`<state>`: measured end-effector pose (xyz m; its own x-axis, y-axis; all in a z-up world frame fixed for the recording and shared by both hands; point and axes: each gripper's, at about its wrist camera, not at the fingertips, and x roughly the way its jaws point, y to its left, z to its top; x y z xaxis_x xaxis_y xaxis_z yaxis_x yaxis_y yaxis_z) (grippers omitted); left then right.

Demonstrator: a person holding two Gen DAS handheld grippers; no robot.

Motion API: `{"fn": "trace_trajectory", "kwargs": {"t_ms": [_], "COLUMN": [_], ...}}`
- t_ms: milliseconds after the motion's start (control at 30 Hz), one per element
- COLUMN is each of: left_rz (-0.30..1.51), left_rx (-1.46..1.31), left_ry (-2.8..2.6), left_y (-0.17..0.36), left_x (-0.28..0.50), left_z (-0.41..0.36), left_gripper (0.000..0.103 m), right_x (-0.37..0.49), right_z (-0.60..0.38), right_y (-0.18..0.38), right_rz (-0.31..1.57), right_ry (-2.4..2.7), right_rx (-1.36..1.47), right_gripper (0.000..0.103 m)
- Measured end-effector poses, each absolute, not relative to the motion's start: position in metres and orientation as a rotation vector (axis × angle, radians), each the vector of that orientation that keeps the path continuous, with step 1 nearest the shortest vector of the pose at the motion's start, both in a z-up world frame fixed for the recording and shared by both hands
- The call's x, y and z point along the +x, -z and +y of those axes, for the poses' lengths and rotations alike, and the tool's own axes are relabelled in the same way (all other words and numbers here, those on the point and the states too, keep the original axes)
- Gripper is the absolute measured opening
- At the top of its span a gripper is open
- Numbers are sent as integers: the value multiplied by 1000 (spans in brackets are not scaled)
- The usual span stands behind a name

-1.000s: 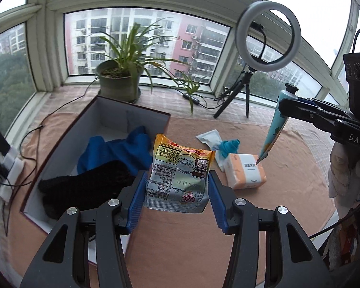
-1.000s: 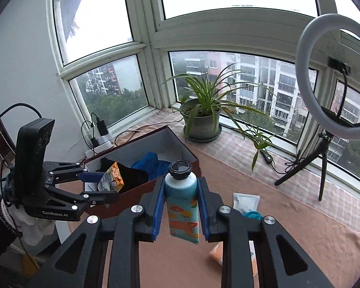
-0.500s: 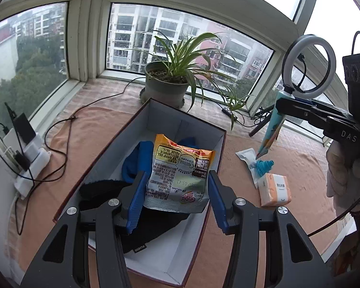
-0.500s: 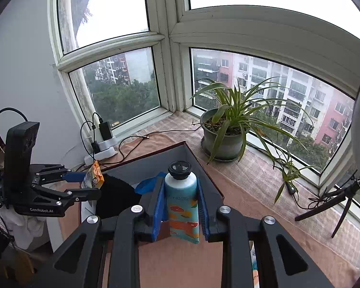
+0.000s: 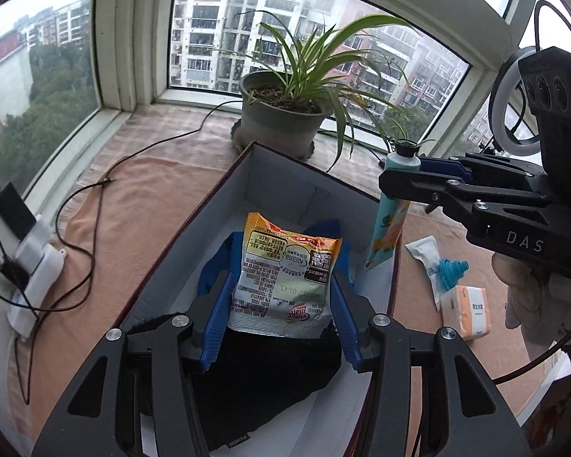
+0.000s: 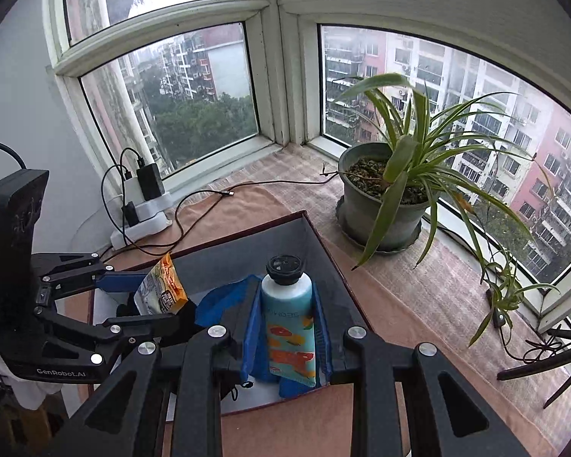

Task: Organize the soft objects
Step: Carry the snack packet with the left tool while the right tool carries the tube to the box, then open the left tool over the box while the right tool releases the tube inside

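Progress stands at roughly the halfway mark, judging by what lies where. Two cloths, one blue (image 5: pixel 325 228) and one black (image 5: pixel 262 373), already lie inside the open box (image 5: pixel 209 205). The left gripper (image 5: pixel 281 304) is clamped on one snack packet (image 5: pixel 283 285) held above the box interior. The right gripper (image 6: pixel 285 323) is clamped on one lotion tube (image 6: pixel 289 323), cap upward, held over the box's edge. Neither item has been released. Three items remain on the mat (image 5: pixel 141 205) outside the box: one tissue pack (image 5: pixel 470 310), one white sachet (image 5: pixel 424 251) and one small teal piece (image 5: pixel 451 270) whose nature cannot be told. One potted plant (image 5: pixel 281 118) stands behind the box.
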<state>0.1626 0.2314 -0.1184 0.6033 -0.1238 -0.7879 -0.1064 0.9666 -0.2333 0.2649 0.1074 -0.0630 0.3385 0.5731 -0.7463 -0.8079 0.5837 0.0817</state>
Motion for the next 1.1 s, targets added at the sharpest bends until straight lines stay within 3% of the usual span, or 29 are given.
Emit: {"fn": "trace_trajectory", "kwargs": {"t_ms": [333, 433, 500, 567, 600, 1100], "left_rz": [956, 950, 947, 945, 945, 909], "left_rx": [-257, -267, -272, -266, -265, -307], "left_ry": [-20, -32, -34, -41, -42, -63], "left_y": [131, 132, 132, 132, 132, 111], "left_x": [180, 182, 181, 181, 180, 158], "left_z": [240, 243, 245, 245, 245, 245], "left_gripper": [51, 61, 64, 66, 67, 67], "right_x": [281, 284, 287, 289, 289, 275], "right_z": [132, 134, 133, 130, 127, 75], "right_y": [86, 89, 90, 87, 85, 68], "right_rz": [883, 896, 917, 911, 898, 863], "right_ry": [-908, -896, -913, -909, -902, -892], "right_rx": [-350, -357, -333, -306, -295, -199], "right_gripper": [24, 24, 32, 53, 55, 55]}}
